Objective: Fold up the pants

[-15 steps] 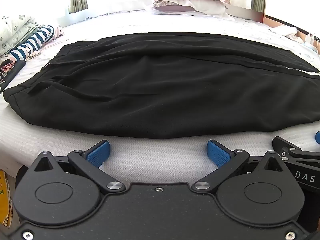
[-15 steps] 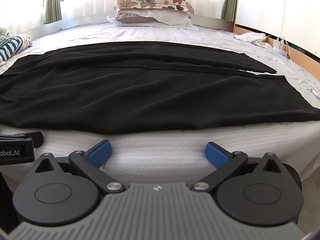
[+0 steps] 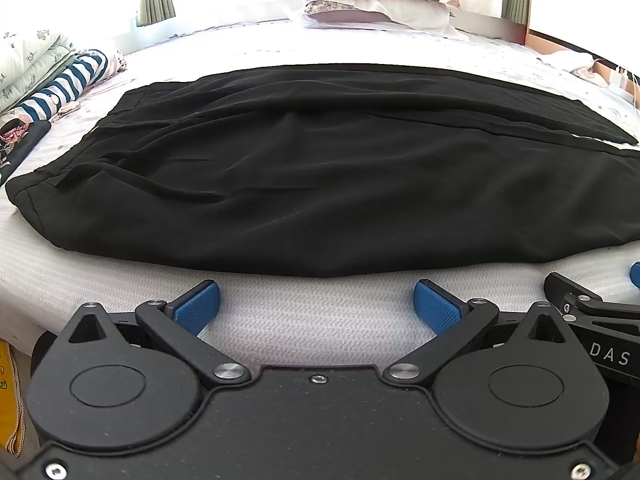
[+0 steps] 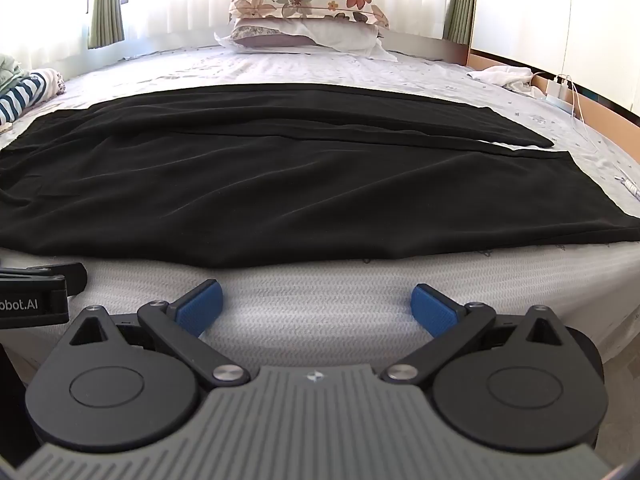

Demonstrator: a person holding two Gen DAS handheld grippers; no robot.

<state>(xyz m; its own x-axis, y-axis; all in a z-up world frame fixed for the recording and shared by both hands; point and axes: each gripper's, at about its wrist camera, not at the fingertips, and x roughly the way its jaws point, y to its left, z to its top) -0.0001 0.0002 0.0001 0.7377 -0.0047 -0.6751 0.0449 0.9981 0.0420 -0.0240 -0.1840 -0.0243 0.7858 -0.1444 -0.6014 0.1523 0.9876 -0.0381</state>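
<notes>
Black pants point(image 3: 320, 176) lie flat across the white bed point(image 3: 316, 320), waistband at the left, legs running right; they also show in the right wrist view point(image 4: 280, 184). The two legs lie side by side, the far one narrower point(image 4: 400, 128). My left gripper point(image 3: 318, 304) is open and empty, just short of the pants' near edge over the bed's front edge. My right gripper point(image 4: 316, 304) is open and empty, also just short of the near edge, further toward the leg ends. Each gripper's side shows in the other's view.
Two stacked pillows point(image 4: 308, 20) lie at the head of the bed. Folded striped and floral clothes point(image 3: 60, 84) are piled at the left. A white cloth point(image 4: 500, 76) and a charger with cables point(image 4: 560, 92) sit at the right edge.
Both grippers have shifted very slightly; the pants have not moved and the jaws stay open.
</notes>
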